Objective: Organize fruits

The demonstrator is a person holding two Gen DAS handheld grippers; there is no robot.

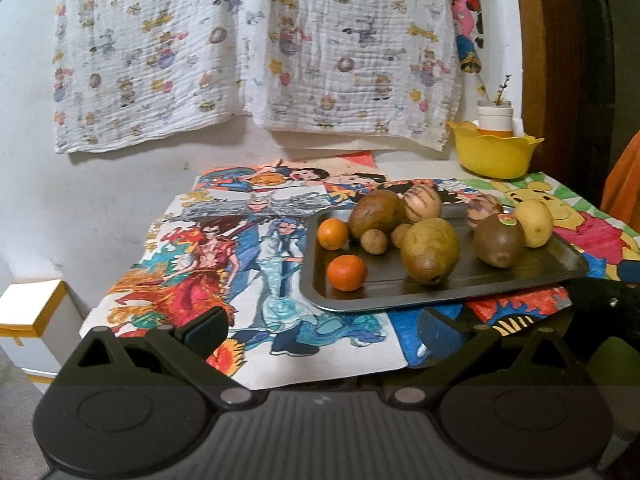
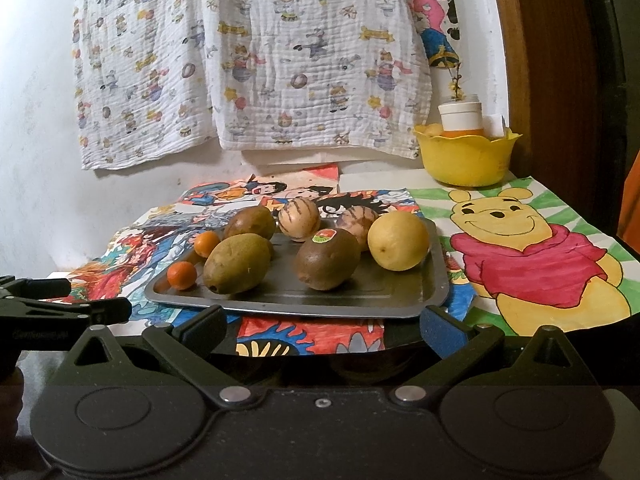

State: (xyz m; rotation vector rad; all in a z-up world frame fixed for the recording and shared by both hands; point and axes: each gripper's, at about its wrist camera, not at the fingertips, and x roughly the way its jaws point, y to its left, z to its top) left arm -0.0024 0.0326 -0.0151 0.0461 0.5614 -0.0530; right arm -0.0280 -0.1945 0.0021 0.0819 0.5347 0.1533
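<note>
A metal tray [image 1: 400, 296] [image 2: 384, 300] lies on the table and holds the fruit. On it are two small oranges [image 1: 347, 272] [image 2: 182, 275], three kiwis, one with a sticker [image 1: 499, 240] [image 2: 327, 258], a yellow lemon [image 1: 533, 223] [image 2: 398, 246], two striped melons [image 2: 299, 220] and small brown fruits [image 1: 374, 241]. My left gripper [image 1: 324, 330] is open, near the table's front edge, left of the tray's front. My right gripper [image 2: 322, 326] is open just before the tray's front rim. Neither holds anything.
A yellow bowl [image 1: 496, 154] [image 2: 464, 156] with a white jar stands at the back right. Coloured drawings [image 2: 532, 252] cover the table. A patterned cloth [image 1: 256, 48] hangs on the wall behind. A white box [image 1: 32, 316] sits low at the left. The left gripper [image 2: 60, 312] shows in the right wrist view.
</note>
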